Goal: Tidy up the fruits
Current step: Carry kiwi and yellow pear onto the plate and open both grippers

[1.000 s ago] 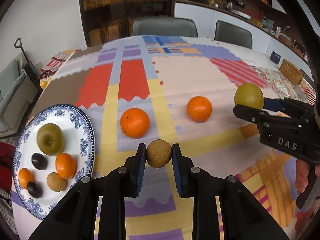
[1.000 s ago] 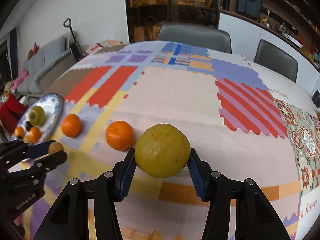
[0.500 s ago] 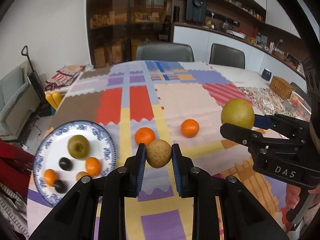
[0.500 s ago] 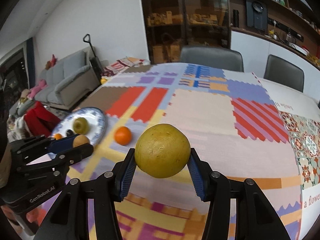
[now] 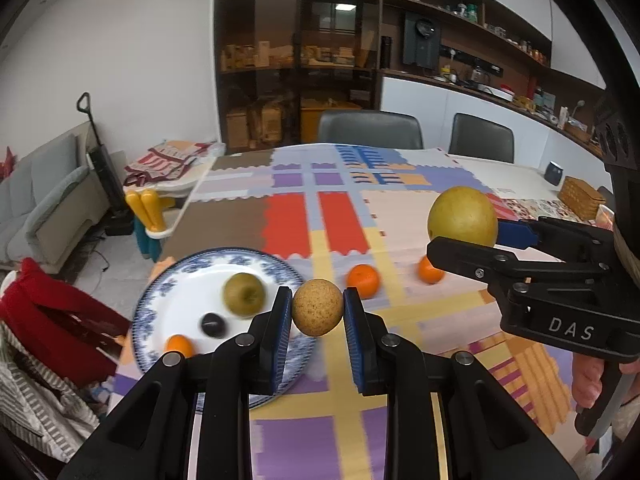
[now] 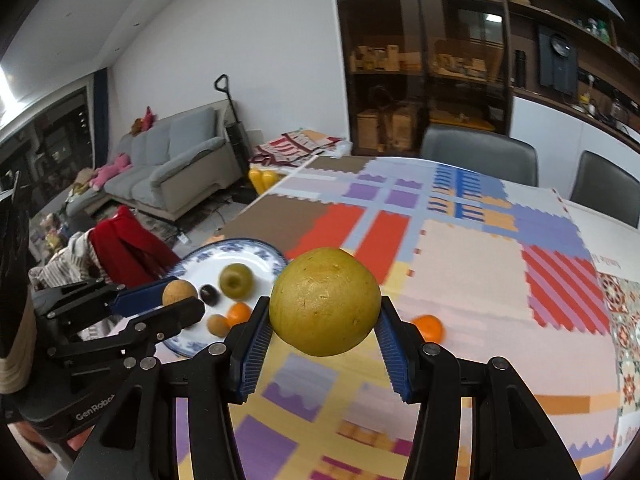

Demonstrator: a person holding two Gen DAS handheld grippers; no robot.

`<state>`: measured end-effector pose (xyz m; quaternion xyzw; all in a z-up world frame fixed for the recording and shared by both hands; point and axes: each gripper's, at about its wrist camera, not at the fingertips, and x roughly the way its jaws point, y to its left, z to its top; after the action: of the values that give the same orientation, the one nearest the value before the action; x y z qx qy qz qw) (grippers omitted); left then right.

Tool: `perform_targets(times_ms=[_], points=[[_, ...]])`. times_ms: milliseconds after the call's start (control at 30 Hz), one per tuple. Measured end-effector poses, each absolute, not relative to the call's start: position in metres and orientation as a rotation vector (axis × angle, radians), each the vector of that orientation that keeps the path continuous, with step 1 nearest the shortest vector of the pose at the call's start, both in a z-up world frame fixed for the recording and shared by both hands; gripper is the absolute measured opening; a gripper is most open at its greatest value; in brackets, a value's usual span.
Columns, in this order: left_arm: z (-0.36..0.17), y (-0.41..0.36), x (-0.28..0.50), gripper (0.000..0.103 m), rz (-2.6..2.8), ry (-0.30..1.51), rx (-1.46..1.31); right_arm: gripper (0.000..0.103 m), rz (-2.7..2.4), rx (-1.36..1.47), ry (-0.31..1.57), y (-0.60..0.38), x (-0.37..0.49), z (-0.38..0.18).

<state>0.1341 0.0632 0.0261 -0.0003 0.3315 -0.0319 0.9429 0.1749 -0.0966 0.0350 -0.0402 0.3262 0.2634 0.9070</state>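
Patchwork worktop (image 5: 400, 216) carried the plate (image 5: 158, 304) near-left of both loads; left hand-held gripper (image 5: 317, 314), clamping the brown fruit (image 5: 317, 307), sat nearer than right hand-held gripper (image 6: 325, 312), clamping the pear (image 6: 325, 300).

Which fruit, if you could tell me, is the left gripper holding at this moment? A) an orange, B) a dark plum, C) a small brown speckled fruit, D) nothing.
C: in the left wrist view the left gripper has its blue pads pressed on either side of a small brown speckled fruit, held up above the tablecloth.
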Motion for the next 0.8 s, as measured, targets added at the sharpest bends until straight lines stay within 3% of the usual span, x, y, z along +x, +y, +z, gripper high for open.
perform_targets(times_ms=[800], points=[[-0.018, 0.185, 0.166, 0.026, 0.053, 0.773, 0.018, 0.052, 0.669, -0.184, 0.796, 0.059, 0.24, -0.005]])
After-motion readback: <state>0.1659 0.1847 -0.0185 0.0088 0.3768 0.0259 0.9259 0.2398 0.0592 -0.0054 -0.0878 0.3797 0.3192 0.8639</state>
